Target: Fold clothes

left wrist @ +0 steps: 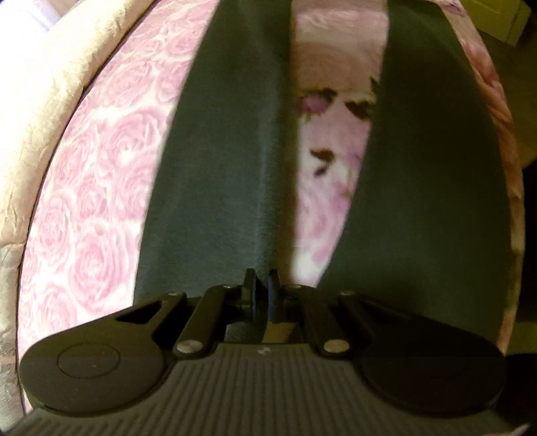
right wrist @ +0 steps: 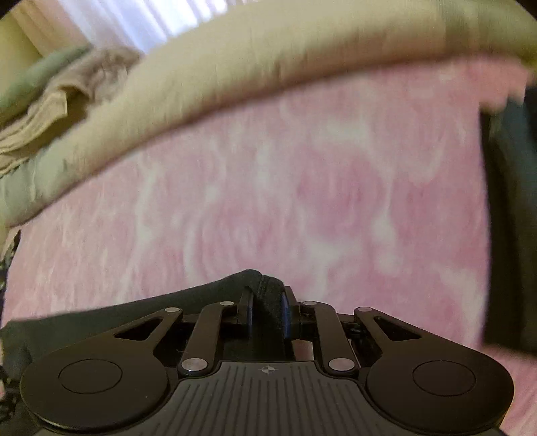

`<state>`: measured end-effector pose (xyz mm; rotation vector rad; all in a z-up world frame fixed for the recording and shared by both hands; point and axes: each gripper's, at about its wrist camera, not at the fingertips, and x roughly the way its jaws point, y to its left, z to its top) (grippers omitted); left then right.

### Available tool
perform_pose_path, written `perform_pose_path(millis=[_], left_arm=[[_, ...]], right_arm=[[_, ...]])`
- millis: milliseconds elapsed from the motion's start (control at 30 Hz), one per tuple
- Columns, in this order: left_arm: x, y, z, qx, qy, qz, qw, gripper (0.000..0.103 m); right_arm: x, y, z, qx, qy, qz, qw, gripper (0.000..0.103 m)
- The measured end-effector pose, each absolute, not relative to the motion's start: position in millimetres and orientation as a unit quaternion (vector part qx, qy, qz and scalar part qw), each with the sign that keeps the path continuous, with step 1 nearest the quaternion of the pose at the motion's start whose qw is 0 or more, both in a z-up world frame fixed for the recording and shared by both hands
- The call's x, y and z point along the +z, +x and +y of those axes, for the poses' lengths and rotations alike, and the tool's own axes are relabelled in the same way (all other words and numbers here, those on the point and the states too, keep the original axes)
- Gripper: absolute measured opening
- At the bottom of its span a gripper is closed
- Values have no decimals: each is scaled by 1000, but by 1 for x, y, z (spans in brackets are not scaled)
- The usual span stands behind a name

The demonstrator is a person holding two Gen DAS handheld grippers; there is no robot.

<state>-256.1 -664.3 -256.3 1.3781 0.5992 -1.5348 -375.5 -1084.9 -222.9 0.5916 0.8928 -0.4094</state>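
Observation:
Dark green trousers (left wrist: 218, 167) lie on a pink rose-patterned blanket (left wrist: 94, 208), their two legs spread apart, the second leg (left wrist: 419, 201) on the right. My left gripper (left wrist: 263, 286) is shut at the near inner edge of the left leg, and a raised crease runs up the cloth from its fingertips. In the right wrist view my right gripper (right wrist: 266, 313) is shut on a thick fold of the same dark cloth (right wrist: 134, 317), which trails off to the lower left. More dark cloth (right wrist: 510, 218) shows at the right edge.
A cream quilt (left wrist: 40, 100) borders the blanket on the left, and it runs along the far side (right wrist: 268, 60) in the right wrist view. A stack of folded beige and green linens (right wrist: 50, 107) sits on it at the upper left, below a bright curtain (right wrist: 117, 20).

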Motion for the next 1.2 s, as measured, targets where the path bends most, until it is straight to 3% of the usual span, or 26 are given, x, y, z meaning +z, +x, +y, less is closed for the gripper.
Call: perform_pose_path(millis=[233, 267, 300, 367, 500, 633, 667, 700, 733, 800, 967, 1200], left_arm=[[-268, -269, -682, -631, 551, 280, 469, 17], [-263, -269, -681, -635, 542, 283, 472, 17], [-259, -269, -680, -639, 533, 286, 476, 17], [-249, -268, -678, -646, 515, 291, 483, 18], [-240, -248, -703, -634, 479, 301, 528, 28], [-241, -226, -737, -622, 462, 298, 557, 30], [-244, -221, -748, -620, 465, 295, 559, 30], [-247, -216, -759, -618, 467, 292, 561, 30], [-250, -210, -769, -618, 469, 290, 561, 30], [-255, -205, -788, -618, 471, 286, 561, 30], [-251, -209, -803, -633, 461, 288, 551, 30], [-271, -220, -792, -632, 487, 301, 523, 31]], right_arm=[[-239, -371, -1090, -221, 260, 446, 828, 15], [-243, -373, -1090, -223, 265, 448, 824, 20], [-243, -377, -1090, -231, 265, 445, 823, 37], [-242, -385, -1088, -246, 266, 439, 822, 59], [-241, -398, -1087, -246, 282, 437, 818, 60], [-253, -402, -1085, -241, 300, 460, 800, 60], [-258, -402, -1085, -240, 307, 466, 794, 58], [-260, -401, -1082, -237, 302, 473, 793, 31], [-262, -400, -1079, -233, 296, 479, 792, 17], [-261, -397, -1075, -224, 281, 491, 794, 7], [-245, -426, -1080, -233, 256, 508, 789, 5], [-264, -460, -1070, -255, 298, 514, 763, 6]])
